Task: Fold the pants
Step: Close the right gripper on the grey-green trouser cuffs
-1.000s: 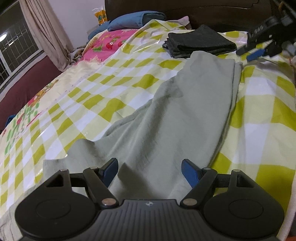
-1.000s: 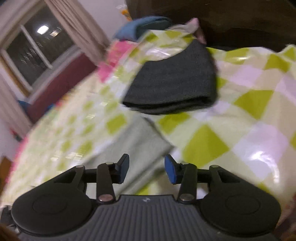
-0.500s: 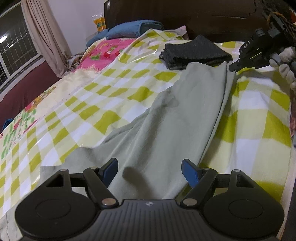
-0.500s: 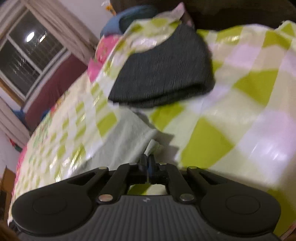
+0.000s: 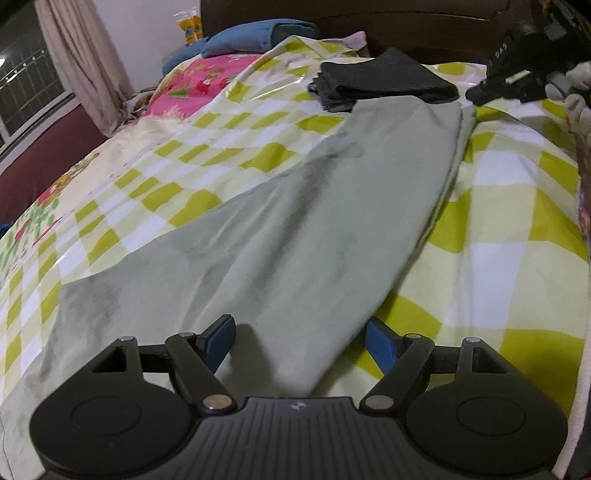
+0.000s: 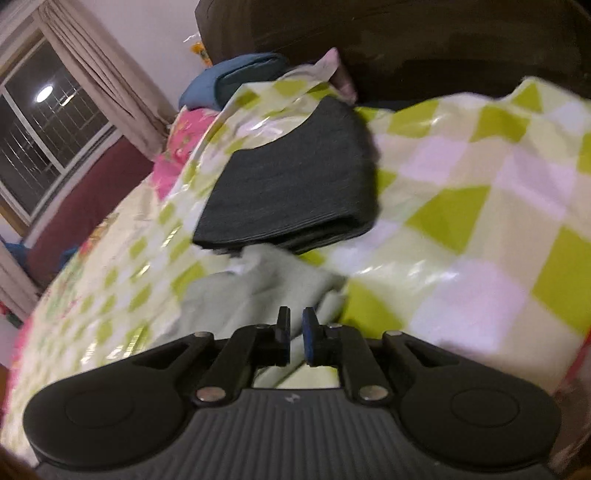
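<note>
One pair of pale green pants (image 5: 295, 221) lies flat along the bed (image 5: 517, 229), which is covered by a yellow-green checked sheet. One folded dark garment (image 5: 384, 79) sits just past the far end of the pants, and one blue bundle (image 5: 255, 35) lies by the headboard.

The left gripper (image 5: 301, 338) has its two blue-padded fingers (image 5: 221, 338) spread wide. The near end of the pants lies between and just ahead of them, with the left finger over the cloth and the right finger beside the cloth's right edge, over the sheet.

The right gripper (image 6: 295, 334) is at the far end of the pants. Its two fingers (image 6: 283, 334) stand close together with a narrow gap between them. The bunched pants (image 6: 266, 291) lie just ahead of and under the fingertips; whether any cloth is pinched between them I cannot tell. The folded dark garment (image 6: 295, 184) lies beyond, ahead of the fingers.
</note>
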The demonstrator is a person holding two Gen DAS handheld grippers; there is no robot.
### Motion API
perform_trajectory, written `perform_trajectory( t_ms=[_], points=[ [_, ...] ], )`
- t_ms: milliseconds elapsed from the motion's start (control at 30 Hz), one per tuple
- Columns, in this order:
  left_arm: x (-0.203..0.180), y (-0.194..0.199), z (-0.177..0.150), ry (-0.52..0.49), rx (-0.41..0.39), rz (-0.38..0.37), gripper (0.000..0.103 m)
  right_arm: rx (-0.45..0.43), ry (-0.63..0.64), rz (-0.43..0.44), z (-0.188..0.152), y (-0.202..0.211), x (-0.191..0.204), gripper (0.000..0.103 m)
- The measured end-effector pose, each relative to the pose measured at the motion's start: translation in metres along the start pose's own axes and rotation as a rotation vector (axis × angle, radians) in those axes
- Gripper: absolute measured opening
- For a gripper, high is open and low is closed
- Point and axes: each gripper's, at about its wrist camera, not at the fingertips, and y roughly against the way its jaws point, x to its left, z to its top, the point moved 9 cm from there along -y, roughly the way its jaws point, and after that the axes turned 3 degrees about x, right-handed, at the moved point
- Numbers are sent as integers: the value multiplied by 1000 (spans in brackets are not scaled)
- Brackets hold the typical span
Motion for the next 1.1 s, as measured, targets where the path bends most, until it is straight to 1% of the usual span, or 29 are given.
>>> perform_trajectory(
  t_ms=[33, 100, 167, 300, 400, 500, 567, 600, 667, 700, 733, 800, 867, 933, 967, 1000, 1033, 1067, 1100],
  points=[
    [2, 1, 0, 4, -3, 6, 89, 17, -24, -4, -1, -8, 0, 11],
    [5, 3, -2, 7, -5, 11, 89, 57, -66, 16, -7, -24, -1, 11],
    [8, 4, -4, 10, -3, 14, 89, 78, -101, 22, -8, -35, -1, 10],
    [14, 5, -9, 24, 0, 20, 89, 65, -166, 25, -5, -41, -7, 8],
    [18, 6, -11, 40, -2, 23, 89, 43, -218, 24, 0, -36, -12, 12],
    [18, 7, -11, 41, -2, 26, 89, 20, -213, -15, 4, -32, -19, 15],
    [18, 7, -11, 39, -2, 26, 89, 30, -218, -8, 4, -36, -20, 23],
    [18, 6, -11, 38, -1, 26, 89, 32, -216, -6, 4, -38, -20, 24],
    [18, 6, -11, 39, 0, 27, 89, 24, -196, -1, 7, -43, -16, 23],
    [18, 7, -10, 38, -1, 29, 89, 25, -197, 6, 8, -45, -14, 19],
    [18, 8, -10, 35, -3, 31, 89, 30, -218, 28, 9, -45, -13, 2],
    [19, 10, -9, 34, -7, 32, 89, 11, -265, 106, 13, -34, -7, 3],
    [20, 11, -9, 35, -7, 34, 89, -23, -297, 174, 19, -14, 1, 3],
    [20, 10, -9, 37, -6, 34, 89, -57, -340, 267, 21, 9, 9, 3],
    [21, 9, -9, 40, -5, 33, 89, -77, -353, 295, 20, 18, 10, 3],
    [20, 8, -10, 45, -2, 32, 89, -88, -351, 285, 17, 21, 8, 3],
    [20, 7, -10, 47, 0, 30, 89, -76, -339, 242, 11, 15, 2, 3],
    [19, 7, -11, 46, 0, 29, 89, -27, -357, 183, 2, 3, -9, 3],
    [18, 7, -11, 40, -1, 29, 89, 26, -400, 151, -8, -9, -21, 3]
  ],
)
